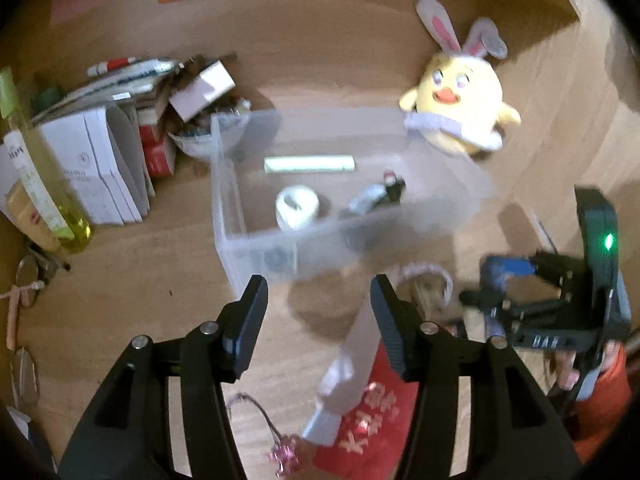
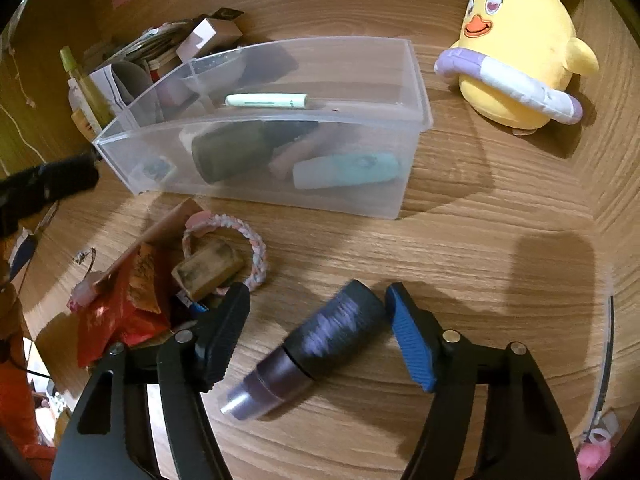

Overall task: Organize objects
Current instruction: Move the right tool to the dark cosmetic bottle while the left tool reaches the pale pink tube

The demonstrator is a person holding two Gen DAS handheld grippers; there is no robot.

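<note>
Right tool (image 2: 316,332) spread, straddling dark bottle (image 2: 316,354) lying flat on bench (image 2: 460,264); right pad just at its base, left pad apart, not yet pinched. Best to centre on the fat dark body, then squeeze; cap end likely slippery. Left tool (image 1: 318,312) spread, empty, near clear bin (image 1: 228,200) corner. Lift over near wall; bare bench to right, clutter to left.

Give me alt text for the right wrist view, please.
The right gripper hangs with jaws open around a dark purple bottle lying on the wooden table. Behind it stand a clear plastic bin holding toiletries and a yellow plush chick.
</note>
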